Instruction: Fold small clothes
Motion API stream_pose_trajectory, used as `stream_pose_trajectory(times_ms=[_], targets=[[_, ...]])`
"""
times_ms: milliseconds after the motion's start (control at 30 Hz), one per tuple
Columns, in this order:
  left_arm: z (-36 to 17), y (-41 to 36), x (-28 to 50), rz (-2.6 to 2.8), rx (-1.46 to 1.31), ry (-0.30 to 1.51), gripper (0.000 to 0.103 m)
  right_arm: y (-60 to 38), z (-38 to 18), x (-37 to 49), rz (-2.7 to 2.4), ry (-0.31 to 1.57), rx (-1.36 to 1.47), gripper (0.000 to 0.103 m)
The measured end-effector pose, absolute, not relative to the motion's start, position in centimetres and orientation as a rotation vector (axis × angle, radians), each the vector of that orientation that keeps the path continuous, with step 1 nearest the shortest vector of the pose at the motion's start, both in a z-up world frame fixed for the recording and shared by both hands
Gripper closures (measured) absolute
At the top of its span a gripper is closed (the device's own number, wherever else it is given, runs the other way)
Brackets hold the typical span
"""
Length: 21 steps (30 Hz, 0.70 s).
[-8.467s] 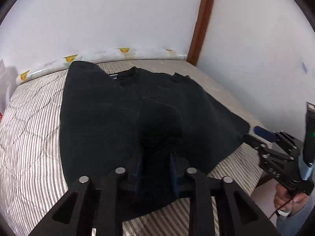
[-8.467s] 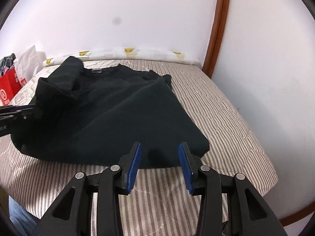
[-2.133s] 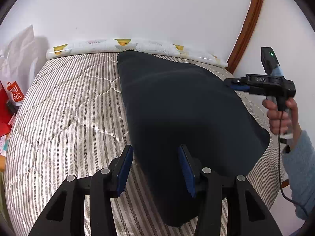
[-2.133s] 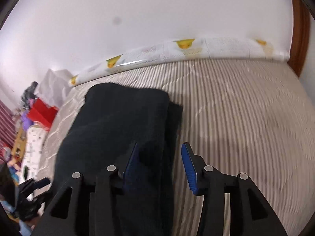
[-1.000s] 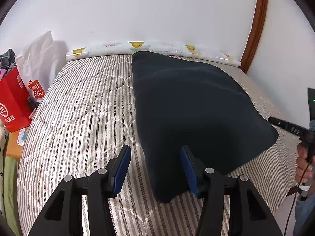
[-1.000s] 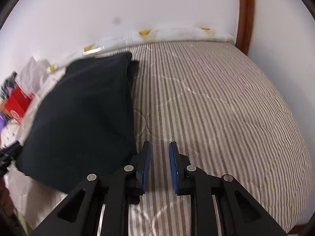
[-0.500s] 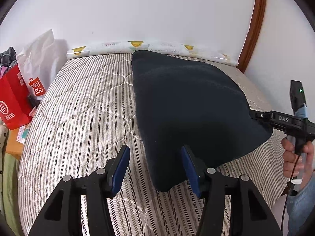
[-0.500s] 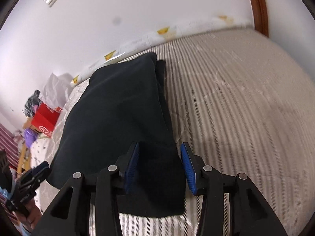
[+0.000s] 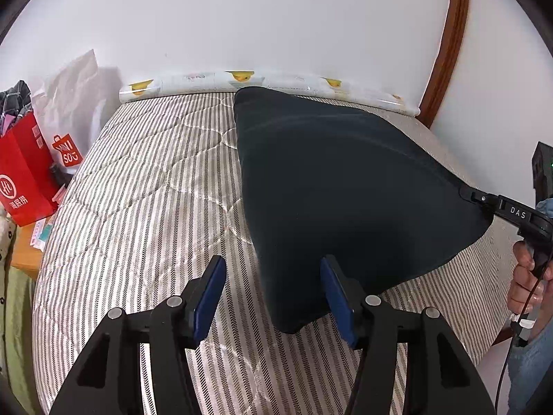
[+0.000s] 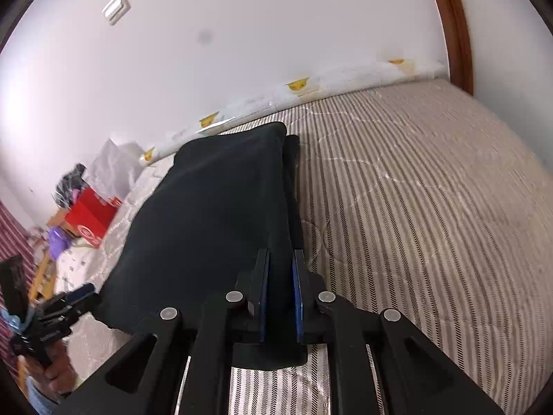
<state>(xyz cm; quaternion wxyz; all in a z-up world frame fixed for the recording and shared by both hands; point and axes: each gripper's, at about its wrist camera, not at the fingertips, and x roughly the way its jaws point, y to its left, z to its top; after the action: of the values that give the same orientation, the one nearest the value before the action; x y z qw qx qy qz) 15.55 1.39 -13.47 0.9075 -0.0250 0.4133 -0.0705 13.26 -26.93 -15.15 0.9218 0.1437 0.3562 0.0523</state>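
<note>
Black shirt [image 9: 338, 180], folded to a long strip, lies on the striped bed [image 9: 138, 186], running from the far edge by the duck-print roll [image 9: 242, 81] to the near edge. R gripper [image 10: 280, 263] has its blue pads closed tight on the shirt's near R corner; half a sec ago that corner only sat between spread jaws, and a sec ago it was nearly closed over bare bed beside the shirt. L gripper [image 9: 273, 276] about half open, near L corner of shirt between the pads [image 9: 207, 297], not pinched, same as a sec ago. Shirt hasn't shifted since then. Red bag [image 9: 24, 176] stands off the bed's L edge.
</note>
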Motion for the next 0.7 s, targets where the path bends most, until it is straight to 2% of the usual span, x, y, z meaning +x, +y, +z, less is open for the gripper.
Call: stream_pose_trajectory(times_ms=[300,400,700], targets=[[-13.9,2.2,15.2,-0.160,-0.078,0.858,0.048,-22.3,-12.4,11.1,0.041,0.659,0.097,0.084],[-13.8,2.2,15.1,-0.159,-0.078,0.856,0.048,-20.7,-13.4,10.7,0.066,0.671,0.036,0.079],[-13.7,2.0,15.2,-0.158,-0.063,0.853,0.048,-21.7,-16.5,10.6,0.026,0.792,0.085,0.079]])
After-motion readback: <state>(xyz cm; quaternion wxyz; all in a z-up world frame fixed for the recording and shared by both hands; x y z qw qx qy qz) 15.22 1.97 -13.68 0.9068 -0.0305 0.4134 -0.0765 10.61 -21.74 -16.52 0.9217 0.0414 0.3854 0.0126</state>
